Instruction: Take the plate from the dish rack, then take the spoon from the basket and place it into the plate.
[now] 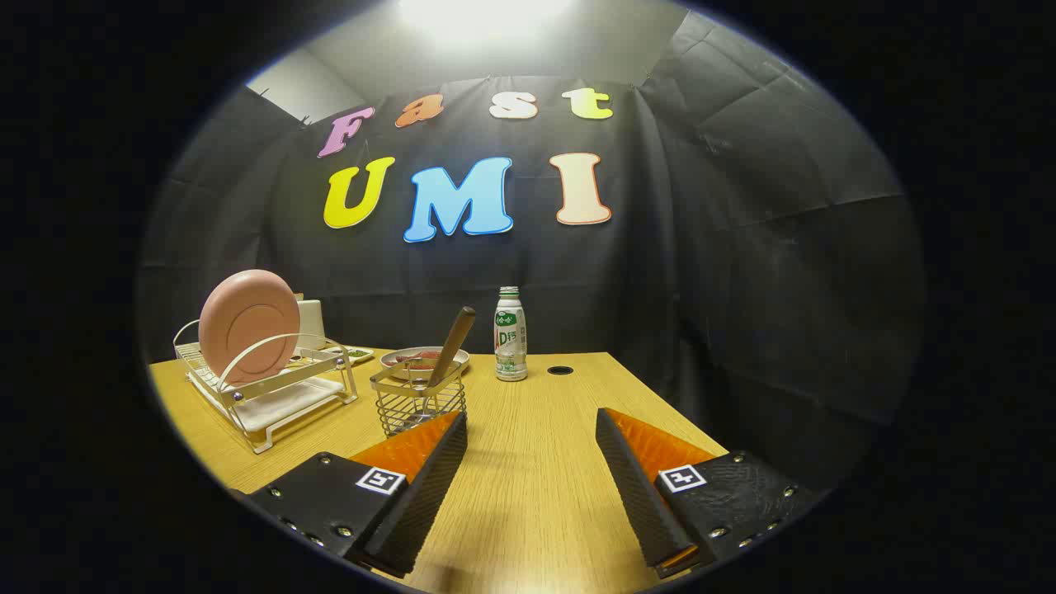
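gripper (532, 429) level, fingers spread wide apart, w/ nothing between them.

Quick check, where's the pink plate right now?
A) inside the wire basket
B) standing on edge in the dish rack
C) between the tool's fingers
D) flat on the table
B: the plate stands on edge in the dish rack, beyond the basket; the tool is open with nothing between its fingers.

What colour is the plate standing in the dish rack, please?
Pink; the plate shows in the gripper view.
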`<state>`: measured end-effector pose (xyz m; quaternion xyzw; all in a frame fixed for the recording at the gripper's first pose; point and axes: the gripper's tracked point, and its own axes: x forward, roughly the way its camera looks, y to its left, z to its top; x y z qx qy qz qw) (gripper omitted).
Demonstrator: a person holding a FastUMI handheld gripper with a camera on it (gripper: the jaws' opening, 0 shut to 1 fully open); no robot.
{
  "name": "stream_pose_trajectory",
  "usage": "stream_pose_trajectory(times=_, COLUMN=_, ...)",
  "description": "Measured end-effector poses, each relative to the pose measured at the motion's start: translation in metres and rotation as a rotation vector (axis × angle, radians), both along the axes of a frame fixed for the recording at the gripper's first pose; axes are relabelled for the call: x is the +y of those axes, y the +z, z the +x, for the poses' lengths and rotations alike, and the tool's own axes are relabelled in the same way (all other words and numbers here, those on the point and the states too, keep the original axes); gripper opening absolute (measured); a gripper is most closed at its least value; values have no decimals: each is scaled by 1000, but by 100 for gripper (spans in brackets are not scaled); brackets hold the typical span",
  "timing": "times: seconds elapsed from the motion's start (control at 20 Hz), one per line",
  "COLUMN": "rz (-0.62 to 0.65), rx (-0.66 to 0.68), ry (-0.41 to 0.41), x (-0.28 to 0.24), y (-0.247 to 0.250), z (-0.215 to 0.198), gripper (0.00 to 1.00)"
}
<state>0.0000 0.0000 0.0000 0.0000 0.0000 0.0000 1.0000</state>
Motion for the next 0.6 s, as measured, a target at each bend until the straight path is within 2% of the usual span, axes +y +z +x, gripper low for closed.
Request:
stream_pose_trajectory(times=0.4, rz=2, rx=-5, ry=-6, x=-2, y=1, z=6, gripper=96)
stream_pose_trajectory(times=0.6, rz=31, rx=-1, ry=-17, x=-6, y=3, z=51, gripper=96)
